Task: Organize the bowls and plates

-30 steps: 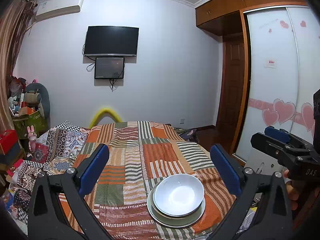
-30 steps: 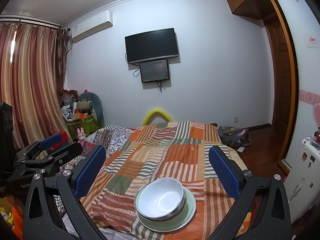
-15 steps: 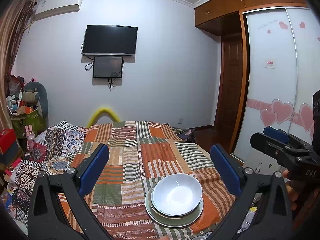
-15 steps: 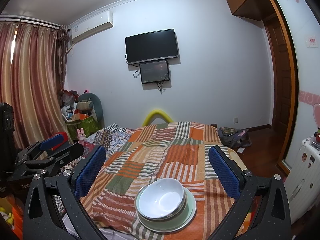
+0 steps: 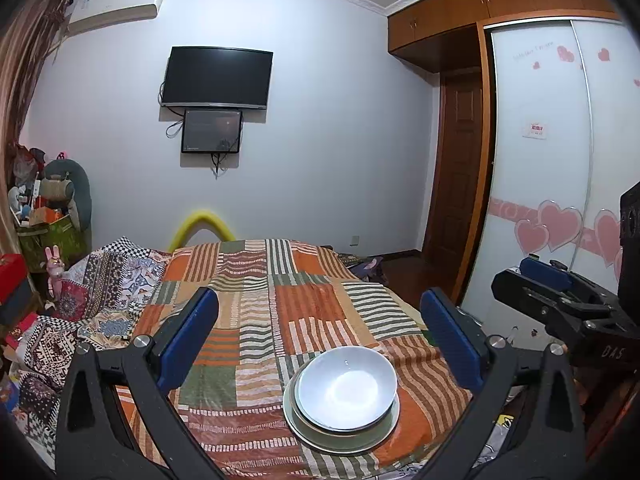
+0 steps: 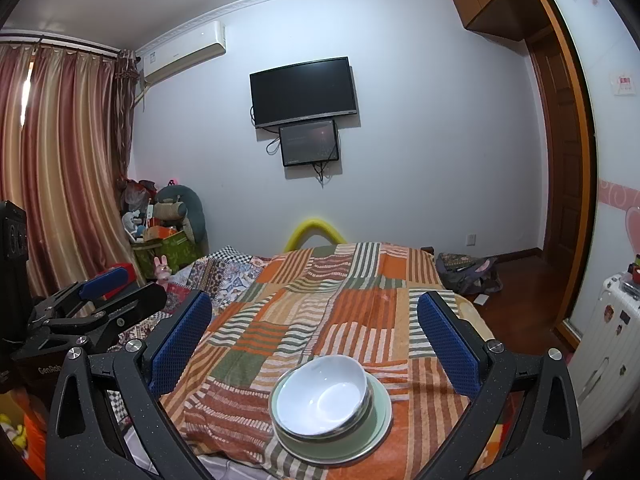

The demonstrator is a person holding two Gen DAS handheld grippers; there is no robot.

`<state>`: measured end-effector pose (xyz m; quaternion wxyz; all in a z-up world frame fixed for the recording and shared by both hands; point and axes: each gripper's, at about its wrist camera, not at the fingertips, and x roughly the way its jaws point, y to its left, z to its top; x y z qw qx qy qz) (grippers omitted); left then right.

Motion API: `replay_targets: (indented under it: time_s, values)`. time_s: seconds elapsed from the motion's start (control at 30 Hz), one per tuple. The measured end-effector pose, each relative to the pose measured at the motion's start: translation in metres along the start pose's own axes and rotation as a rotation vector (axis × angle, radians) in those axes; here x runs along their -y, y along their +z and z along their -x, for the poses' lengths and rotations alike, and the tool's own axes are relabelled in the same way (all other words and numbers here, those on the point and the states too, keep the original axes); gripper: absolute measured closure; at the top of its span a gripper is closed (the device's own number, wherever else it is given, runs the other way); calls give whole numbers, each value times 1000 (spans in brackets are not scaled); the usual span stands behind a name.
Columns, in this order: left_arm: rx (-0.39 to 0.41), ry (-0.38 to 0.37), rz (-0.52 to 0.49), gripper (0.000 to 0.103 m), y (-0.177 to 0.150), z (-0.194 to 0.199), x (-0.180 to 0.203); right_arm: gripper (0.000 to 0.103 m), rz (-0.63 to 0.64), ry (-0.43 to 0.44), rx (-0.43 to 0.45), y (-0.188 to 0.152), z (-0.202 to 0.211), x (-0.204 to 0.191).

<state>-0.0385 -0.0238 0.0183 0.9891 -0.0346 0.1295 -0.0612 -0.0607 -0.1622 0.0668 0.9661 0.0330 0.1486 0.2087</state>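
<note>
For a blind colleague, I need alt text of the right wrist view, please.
A white bowl sits in a pale green plate near the front edge of a bed with a striped patchwork cover. The open right claw frames it from above, holding nothing. A dark television hangs on the far wall.

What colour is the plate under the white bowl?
Pale green plate, white bowl stacked on it. Clearest in the right wrist view.

Left gripper (image 5: 320, 338): black speckled frame showing silver screws; fingers (image 5: 188, 338) wearing blue textured pads; right gripper (image 6: 314, 340) looking identical; white lettering partly showing.
</note>
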Motion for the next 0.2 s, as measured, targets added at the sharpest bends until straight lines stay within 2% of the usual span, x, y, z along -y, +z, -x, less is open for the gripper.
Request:
replay_targets:
  time_s: [0.2]
  values:
    - [-7,-9,-2,0,0,-1,1,1,3,2,-4,-3,0,-1]
